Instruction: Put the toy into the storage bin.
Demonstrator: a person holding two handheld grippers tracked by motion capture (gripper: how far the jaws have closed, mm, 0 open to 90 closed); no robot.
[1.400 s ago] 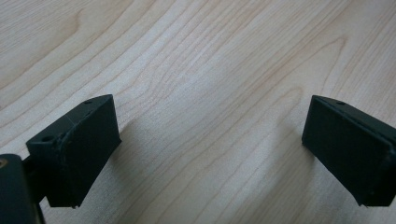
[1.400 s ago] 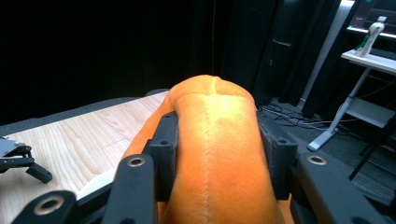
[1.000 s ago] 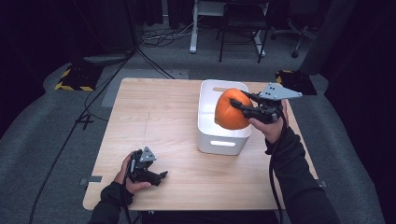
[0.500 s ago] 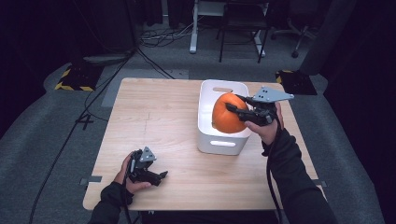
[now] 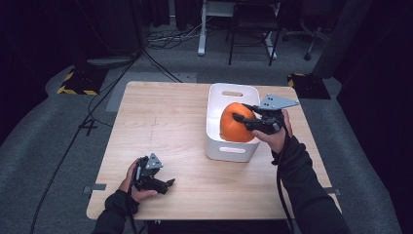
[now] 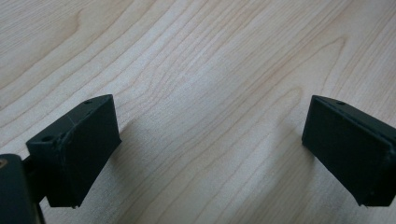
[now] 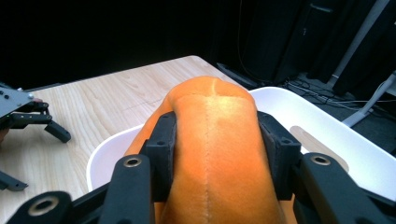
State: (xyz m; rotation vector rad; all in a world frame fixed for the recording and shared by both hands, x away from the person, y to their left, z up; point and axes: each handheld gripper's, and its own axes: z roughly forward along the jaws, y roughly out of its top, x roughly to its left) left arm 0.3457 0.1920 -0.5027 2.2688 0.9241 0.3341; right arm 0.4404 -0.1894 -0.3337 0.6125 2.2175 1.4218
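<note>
At the right of centre in the high view, the right gripper (image 5: 245, 117) holds an orange plush pumpkin (image 5: 234, 123) in its fingers, inside the white bin (image 5: 232, 150) on the bench (image 5: 165, 122). At lower left, the left gripper (image 5: 163, 183) rests on the bench, fingers wide and empty.

no legible text or labels

The counter (image 5: 160, 122) is pale, matt wood with visible grain. The bin (image 5: 214, 141) looks like smooth white plastic. The orange ball (image 7: 215, 154) seems soft, stitched fabric, perhaps suede-like. Each hand-held gripper's pads (image 6: 79, 144) are matt black plastic.
</note>
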